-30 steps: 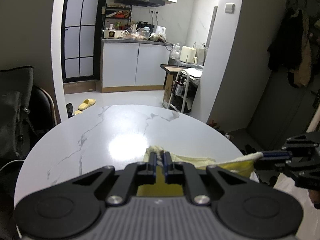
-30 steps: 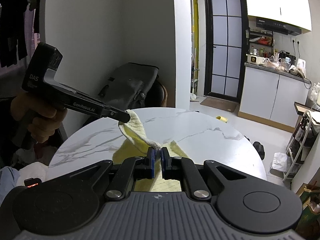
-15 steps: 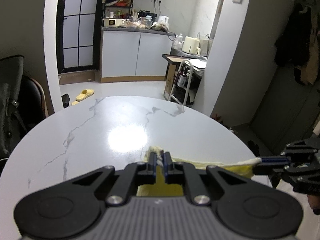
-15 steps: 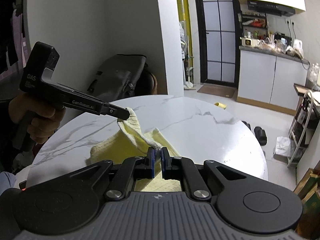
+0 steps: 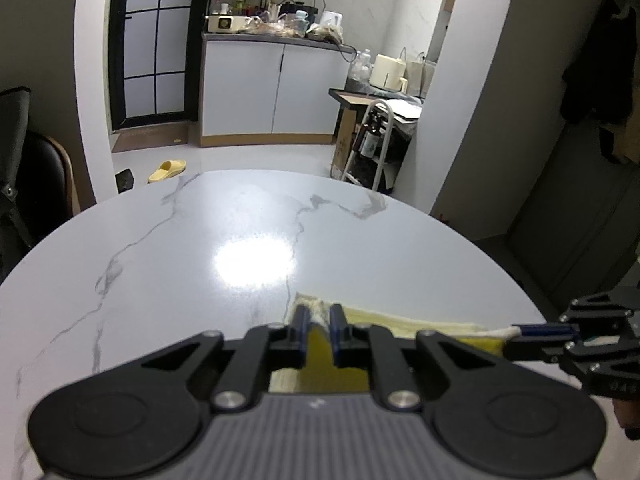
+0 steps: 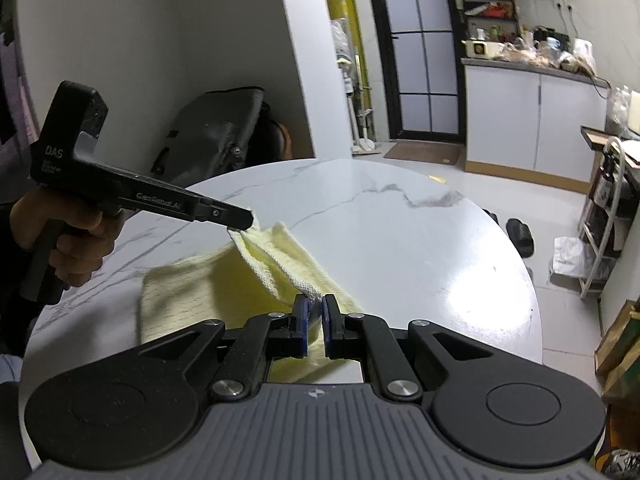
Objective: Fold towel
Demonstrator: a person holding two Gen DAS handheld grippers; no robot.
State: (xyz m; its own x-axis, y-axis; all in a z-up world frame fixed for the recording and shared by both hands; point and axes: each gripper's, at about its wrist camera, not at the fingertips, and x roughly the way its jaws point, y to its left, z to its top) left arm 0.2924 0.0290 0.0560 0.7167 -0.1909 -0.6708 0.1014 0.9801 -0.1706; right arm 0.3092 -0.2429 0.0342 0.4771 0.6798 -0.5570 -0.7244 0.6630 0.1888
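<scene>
in the bottom of both wrist views, our own tool bodies hide the near edge of the table (image 5: pixel 160 264) and the nearest part of the towel (image 6: pixel 192 292). in the lower middle of the left wrist view, our left gripper (image 5: pixel 319 316) is pinched on a pale corner of the yellow towel, whose cloth fills the narrow slot between its fingers (image 5: pixel 301 322). at the lower right edge of that frame, our right gripper (image 5: pixel 516 332) grips the towel's other corner, its body cut off by the border. the hem runs between them, low over the marble.

in the right wrist view, our right gripper (image 6: pixel 315 308) pinches a hem at the lower middle, and our left gripper (image 6: pixel 246 220) clamps a corner at centre left, lifted. the rest of the towel lies crumpled on the table below and between them. at far left, our left hand (image 6: pixel 76 240) is half cut off. the kitchen counter (image 5: pixel 276 38) clutter at the top is too small to make out.
</scene>
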